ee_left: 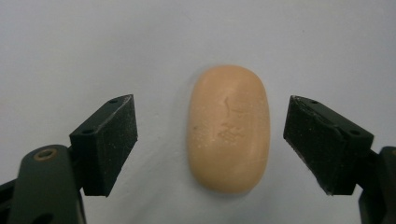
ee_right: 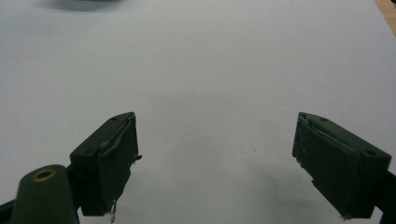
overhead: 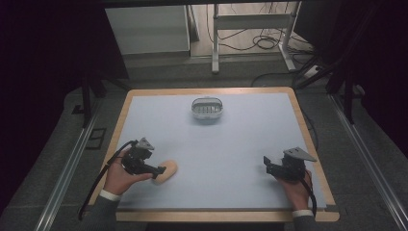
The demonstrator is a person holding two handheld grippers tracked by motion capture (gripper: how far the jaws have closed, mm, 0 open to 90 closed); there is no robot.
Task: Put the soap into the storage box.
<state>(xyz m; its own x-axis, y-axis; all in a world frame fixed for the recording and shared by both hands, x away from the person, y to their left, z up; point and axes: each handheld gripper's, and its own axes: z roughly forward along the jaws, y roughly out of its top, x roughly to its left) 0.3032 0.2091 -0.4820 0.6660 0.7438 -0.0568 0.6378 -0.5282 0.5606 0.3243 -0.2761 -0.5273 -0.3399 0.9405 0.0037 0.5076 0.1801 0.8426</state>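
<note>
Soap [ee_left: 229,128], a peach-coloured oval bar, lies flat on the pale blue desk [overhead: 240,144] near the person's left hand, at the near left part of the surface. In the left gripper view it sits lengthwise between the two black jaws of the left tool [ee_left: 212,142], which stand wide apart with clear desk showing on both sides of the bar; neither pad touches it. The left tool holds nothing yet.

The bar looks hard and smooth, with rounded edges and a faint stamp on its top face. I judge it light and stiff, not fragile, but likely slippery: its curved flanks could let it squirt out forward or backward if squeezed near an end. The safest hold would be across the narrow width at the middle of its length, where the sides run most nearly parallel, with the pads low enough to catch the flanks below their widest bulge. As it lies flat, the jaws may need to come close to the desk to get purchase.

The right tool [overhead: 275,166] rests at the near right of the desk, well apart from the soap; its jaws also stand wide open over bare surface, gripping nothing. A small oval dish [overhead: 207,109] with a ribbed inside sits at the far middle of the desk.
</note>
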